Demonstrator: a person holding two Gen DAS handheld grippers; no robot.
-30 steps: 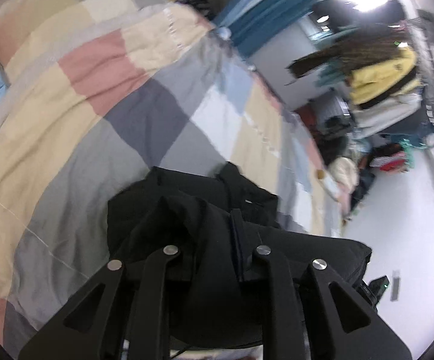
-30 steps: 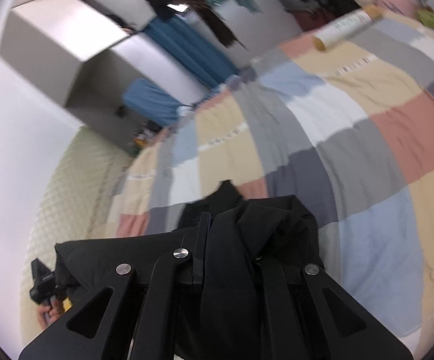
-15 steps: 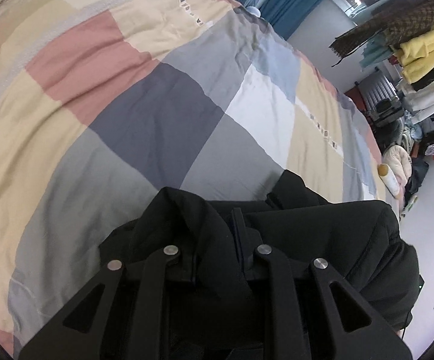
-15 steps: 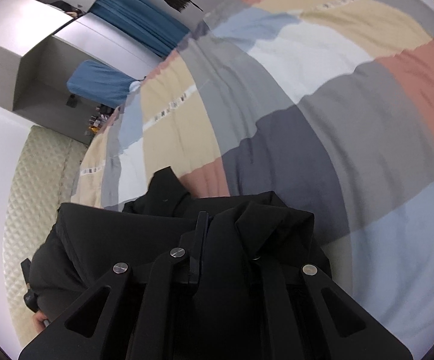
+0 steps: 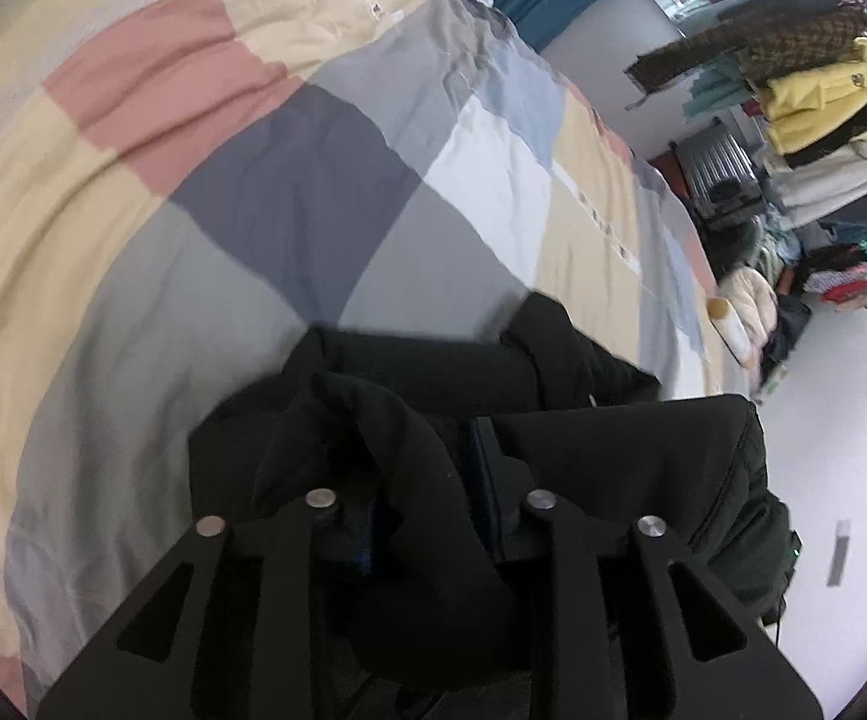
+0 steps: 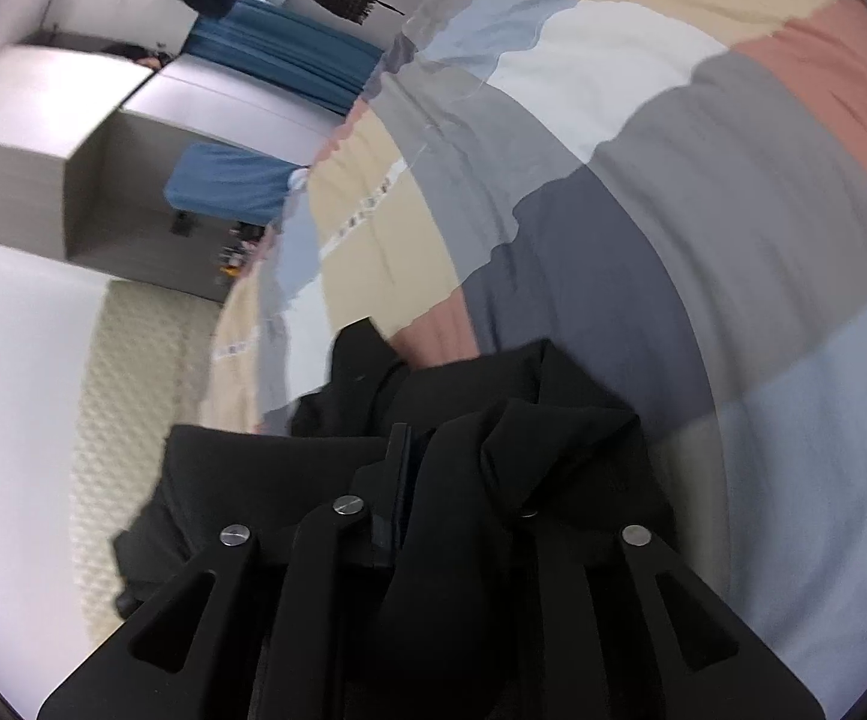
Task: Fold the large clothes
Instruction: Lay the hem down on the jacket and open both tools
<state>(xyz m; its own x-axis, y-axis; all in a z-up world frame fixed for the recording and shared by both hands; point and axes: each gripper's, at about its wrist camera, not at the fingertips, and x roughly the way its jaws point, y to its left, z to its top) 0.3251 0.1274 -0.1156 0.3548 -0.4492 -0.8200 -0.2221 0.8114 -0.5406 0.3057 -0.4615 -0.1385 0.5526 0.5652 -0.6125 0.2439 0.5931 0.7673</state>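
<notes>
The main risk is that the black jacket (image 5: 553,420) slumps out of its fold as it is let go: both sets of jaws are opening while thick bunched cloth still lies between them, and if one side frees before the other, the heavy fabric could drag sideways across the patchwork quilt (image 5: 289,192) and undo the crease. Cloth could also snag on a finger and lift again when the hand backs off. The left gripper (image 5: 427,480) points steeply down at the bed, its fingers straddling a ridge of jacket that spreads ahead of and to the right of them. The right gripper (image 6: 433,480) tilts down less steeply, a fold draped over its right finger, the rest of the garment lying left of and just beyond its tips.
</notes>
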